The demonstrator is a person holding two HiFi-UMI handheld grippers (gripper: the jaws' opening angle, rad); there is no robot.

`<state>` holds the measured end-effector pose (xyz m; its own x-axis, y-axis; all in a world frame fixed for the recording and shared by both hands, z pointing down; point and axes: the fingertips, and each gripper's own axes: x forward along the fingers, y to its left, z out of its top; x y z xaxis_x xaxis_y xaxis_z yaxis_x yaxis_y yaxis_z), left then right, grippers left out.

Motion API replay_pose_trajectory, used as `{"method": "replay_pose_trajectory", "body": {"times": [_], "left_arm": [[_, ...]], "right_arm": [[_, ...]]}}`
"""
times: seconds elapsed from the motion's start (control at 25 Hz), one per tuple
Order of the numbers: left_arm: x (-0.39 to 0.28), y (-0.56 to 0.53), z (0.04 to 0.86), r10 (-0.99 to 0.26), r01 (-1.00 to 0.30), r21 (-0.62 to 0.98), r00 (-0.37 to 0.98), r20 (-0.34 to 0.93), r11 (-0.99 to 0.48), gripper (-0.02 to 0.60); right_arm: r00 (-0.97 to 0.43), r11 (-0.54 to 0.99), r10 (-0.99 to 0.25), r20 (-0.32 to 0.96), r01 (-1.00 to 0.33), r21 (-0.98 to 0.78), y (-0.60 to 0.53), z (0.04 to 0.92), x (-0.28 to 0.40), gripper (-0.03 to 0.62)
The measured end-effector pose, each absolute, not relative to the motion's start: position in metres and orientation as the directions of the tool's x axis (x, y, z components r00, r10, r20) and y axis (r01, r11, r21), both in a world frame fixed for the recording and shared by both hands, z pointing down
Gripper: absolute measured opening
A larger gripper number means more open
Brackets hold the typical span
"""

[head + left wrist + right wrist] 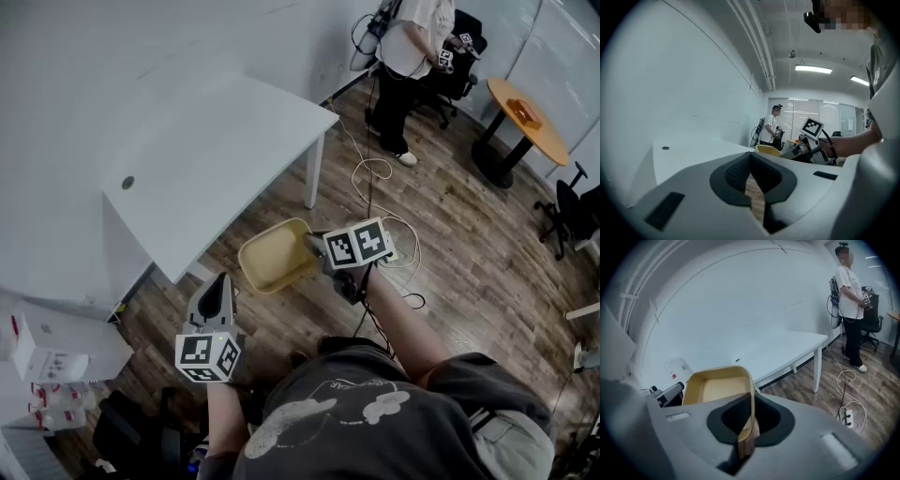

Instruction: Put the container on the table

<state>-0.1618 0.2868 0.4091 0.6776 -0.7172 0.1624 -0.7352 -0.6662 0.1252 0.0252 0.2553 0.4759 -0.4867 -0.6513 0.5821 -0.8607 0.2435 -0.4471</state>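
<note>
Pinched down to a narrow gap with the right gripper [750, 414] on one thin side wall of the yellow container [717, 387], one jaw inside the wall and one outside. Held up in the air that way, open side up, nothing to be seen inside. Hangs over the wooden floor [450, 234], just beside the near edge of the white table [216, 141] and close to its leg, not resting on the top.

Closed tip to tip with the left gripper [751, 160], nothing between the pads, only a sliver of floor showing behind them. Sits lower left in the head view, apart from the container, pointed about level toward the table.

Farther out on the floor, a looping white cable [373, 172] running past the table leg. Beyond that, a person [410, 47] standing in a white top and dark trousers. To the right of that, a round orange table [527, 120] and a black office chair [567, 211]. At the far left, by the wall, white boxes [47, 354] with red marks.
</note>
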Motion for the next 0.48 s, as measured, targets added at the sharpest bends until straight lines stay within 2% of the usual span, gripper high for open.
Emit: {"method": "replay_pose_trajectory", "body": {"times": [0.48], "left_arm": [[-0.181,0.279,0.412,-0.708,-0.723,0.167,0.690,0.151,-0.670,-0.003]], "right_arm": [[-0.480,0.261,-0.656,0.583,-0.868,-0.422,0.244,0.471,0.002,0.011]]}}
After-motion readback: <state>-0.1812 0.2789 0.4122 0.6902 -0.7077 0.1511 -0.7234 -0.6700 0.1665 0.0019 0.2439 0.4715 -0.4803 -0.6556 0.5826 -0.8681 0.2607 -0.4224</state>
